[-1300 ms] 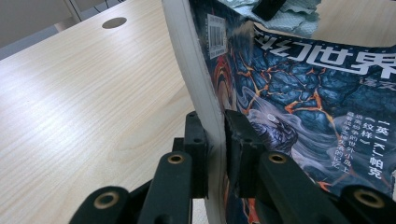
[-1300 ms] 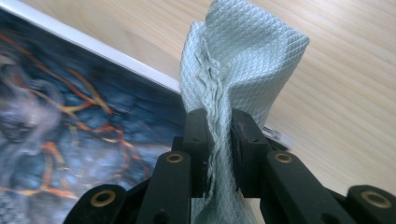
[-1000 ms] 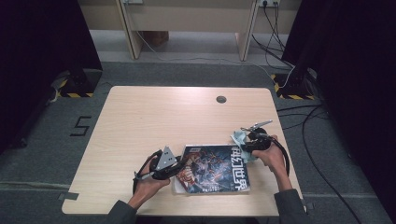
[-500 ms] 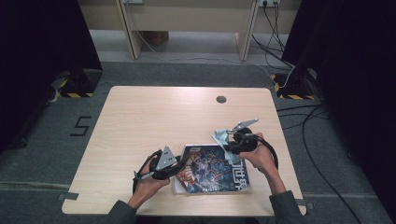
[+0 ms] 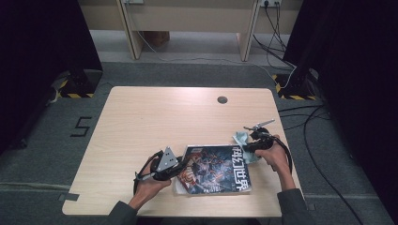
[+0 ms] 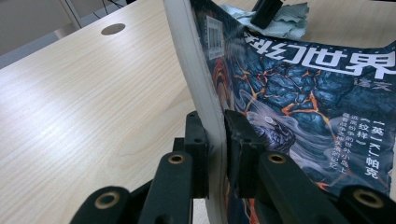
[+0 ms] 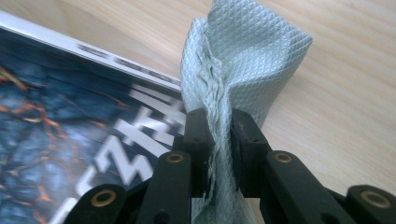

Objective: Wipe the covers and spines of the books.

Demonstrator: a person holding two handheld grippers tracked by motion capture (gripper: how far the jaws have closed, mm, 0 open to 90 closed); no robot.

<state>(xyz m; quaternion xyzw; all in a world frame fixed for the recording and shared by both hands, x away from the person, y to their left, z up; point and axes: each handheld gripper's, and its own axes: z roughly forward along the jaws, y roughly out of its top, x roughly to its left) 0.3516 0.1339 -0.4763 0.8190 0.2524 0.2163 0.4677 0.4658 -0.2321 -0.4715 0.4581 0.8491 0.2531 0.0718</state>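
left gripper [image 6: 215,140] clamps magazine [image 5: 216,168] edge | right gripper [image 7: 219,135] pinches cloth [image 7: 238,65] at far-right corner | wiping cover barely begun, most left

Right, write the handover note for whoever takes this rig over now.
Left tongs: shut on the magazine, clamping its left edge.
Right tongs: shut on the pale green cloth, held bunched at the magazine's upper right corner.
Magazine lies face up at the near edge of the table, cloth over its title corner.
Done: both grips are set and the cloth is at the cover.
Left, as it looks: wipe the cloth across the cover while the left tongs steady the magazine, then release both.
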